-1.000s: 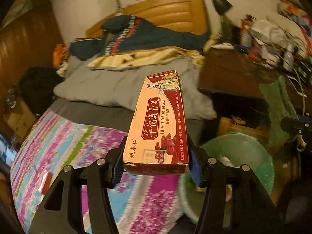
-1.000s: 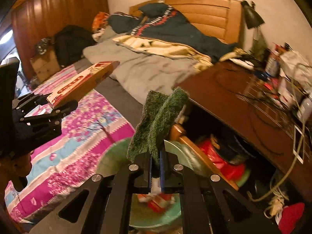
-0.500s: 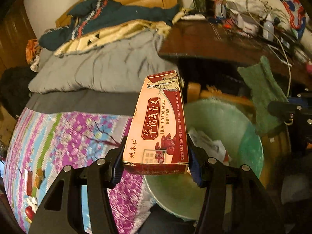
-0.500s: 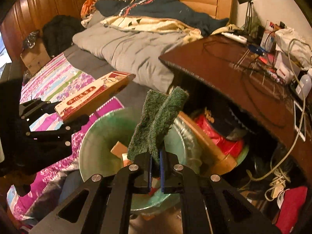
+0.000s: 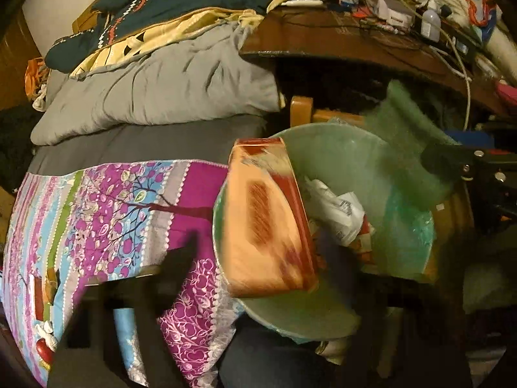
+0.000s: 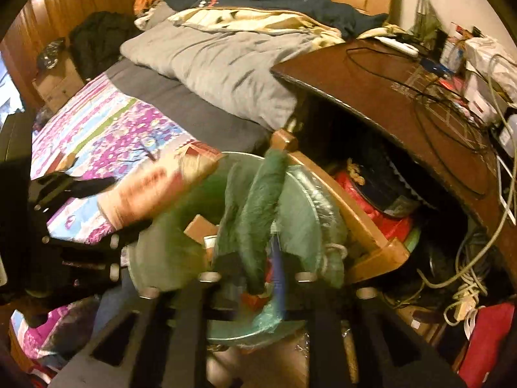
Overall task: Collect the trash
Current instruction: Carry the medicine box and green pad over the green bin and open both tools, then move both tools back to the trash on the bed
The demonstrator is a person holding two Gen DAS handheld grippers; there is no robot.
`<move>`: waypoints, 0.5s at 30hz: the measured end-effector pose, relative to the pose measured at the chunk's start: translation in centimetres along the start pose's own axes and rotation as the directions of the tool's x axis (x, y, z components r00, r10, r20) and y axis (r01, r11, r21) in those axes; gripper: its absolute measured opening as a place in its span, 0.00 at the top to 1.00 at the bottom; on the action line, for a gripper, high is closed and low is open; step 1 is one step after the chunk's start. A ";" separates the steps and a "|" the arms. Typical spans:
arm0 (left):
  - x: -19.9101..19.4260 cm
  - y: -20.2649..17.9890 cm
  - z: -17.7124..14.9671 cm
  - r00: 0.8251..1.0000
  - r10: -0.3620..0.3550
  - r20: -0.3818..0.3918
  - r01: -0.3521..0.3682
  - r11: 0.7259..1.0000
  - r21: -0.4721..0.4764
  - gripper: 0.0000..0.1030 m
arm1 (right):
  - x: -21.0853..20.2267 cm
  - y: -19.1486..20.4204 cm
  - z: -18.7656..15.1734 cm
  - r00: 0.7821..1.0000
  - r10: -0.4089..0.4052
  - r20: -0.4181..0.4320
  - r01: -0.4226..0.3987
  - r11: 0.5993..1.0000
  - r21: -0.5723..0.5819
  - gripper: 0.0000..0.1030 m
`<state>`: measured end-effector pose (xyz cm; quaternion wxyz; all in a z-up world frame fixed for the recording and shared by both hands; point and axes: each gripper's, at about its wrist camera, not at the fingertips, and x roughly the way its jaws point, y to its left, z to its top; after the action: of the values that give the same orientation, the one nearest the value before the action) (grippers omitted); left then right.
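Both grippers are swung over the bin (image 5: 326, 317); fingers' state cannot be told, blurred. Box (image 5: 268, 223) may be tipped outside the rim.

The round green plastic bin (image 5: 381, 168) is sitting just beside the bed with the floral quilt (image 5: 106, 213), below the dark wooden desk (image 5: 339, 42). The long cardboard medicine box (image 5: 268, 223) is lying over the bin's left rim (crumpled white paper (image 5: 336, 207) inside).
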<state>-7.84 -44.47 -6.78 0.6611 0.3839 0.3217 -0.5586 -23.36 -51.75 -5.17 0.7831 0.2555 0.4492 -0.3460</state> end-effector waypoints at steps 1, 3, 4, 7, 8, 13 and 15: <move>-0.1 0.0 0.0 1.000 0.005 0.008 -0.005 1.000 0.002 0.20 | -0.1 -0.1 0.0 1.000 -0.002 0.008 0.002 1.000 0.009 0.66; -0.3 -0.1 0.0 1.000 0.003 0.013 -0.003 1.000 0.006 0.20 | -0.2 -0.3 -0.1 1.000 0.002 0.011 -0.002 1.000 0.016 0.66; -0.4 -0.1 0.1 1.000 0.003 0.015 -0.003 1.000 0.004 0.20 | -0.2 -0.3 -0.1 1.000 0.002 0.013 -0.002 1.000 0.015 0.66; -0.6 0.0 0.1 1.000 0.009 0.025 -0.009 1.000 0.002 0.20 | -0.2 -0.4 -0.1 1.000 0.003 0.018 -0.003 1.000 0.011 0.66; -0.6 0.1 0.1 1.000 0.011 0.025 -0.011 1.000 0.001 0.20 | -0.2 -0.3 -0.1 1.000 0.005 0.018 -0.005 1.000 0.011 0.66; -0.7 0.8 -0.1 1.000 0.019 0.023 -0.018 0.999 -0.026 0.20 | -0.3 0.2 0.1 1.000 0.008 0.025 -0.008 1.000 0.004 0.66; -0.8 1.3 -0.3 0.999 0.023 0.024 -0.022 0.999 -0.037 0.20 | -0.4 0.5 0.3 1.000 0.010 0.029 -0.010 1.000 0.004 0.66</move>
<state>-6.72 -43.74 -6.04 0.6783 0.3684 0.3193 -0.5498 -23.01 -51.52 -4.64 0.7909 0.2541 0.4357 -0.3464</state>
